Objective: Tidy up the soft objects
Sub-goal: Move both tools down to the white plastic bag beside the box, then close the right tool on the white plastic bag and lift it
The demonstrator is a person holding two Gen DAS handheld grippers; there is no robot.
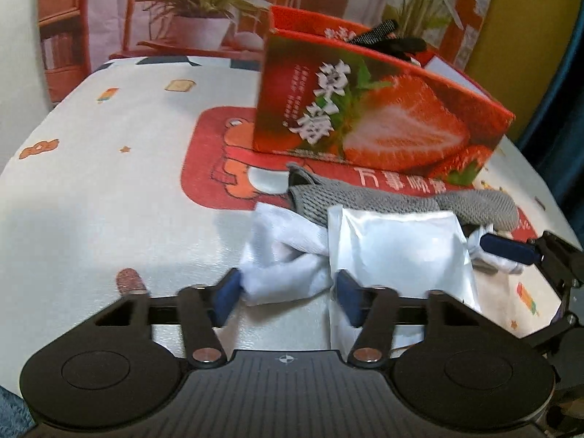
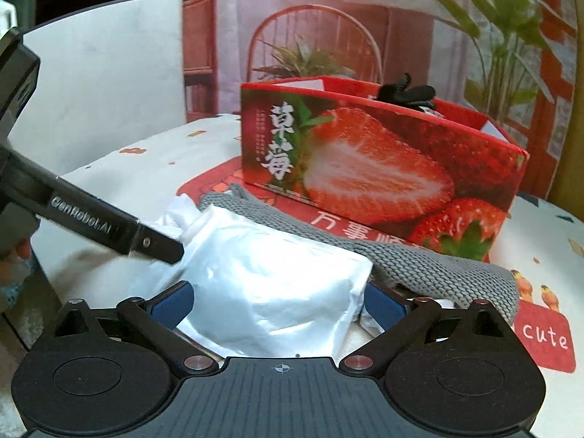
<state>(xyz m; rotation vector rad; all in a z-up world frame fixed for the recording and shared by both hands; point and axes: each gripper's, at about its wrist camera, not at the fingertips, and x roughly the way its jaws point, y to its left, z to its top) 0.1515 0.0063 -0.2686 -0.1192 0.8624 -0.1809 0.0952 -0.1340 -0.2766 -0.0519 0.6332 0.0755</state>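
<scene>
Left gripper (image 1: 290,292) jaws stand part-open around crumpled white cloth (image 1: 281,255). Right gripper (image 2: 279,301) jaws stand wide around shiny white plastic pouch (image 2: 270,292). Both items lie beside grey knitted cloth (image 2: 438,262), before red strawberry-printed cardboard box (image 2: 365,168).

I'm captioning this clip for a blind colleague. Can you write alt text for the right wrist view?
The right gripper straddles a white plastic pouch, its blue pads either side, on a cartoon-print tablecloth. The left gripper reaches in from the left to the white cloth behind the pouch. A grey knitted item lies before a red strawberry box holding something black.
</scene>
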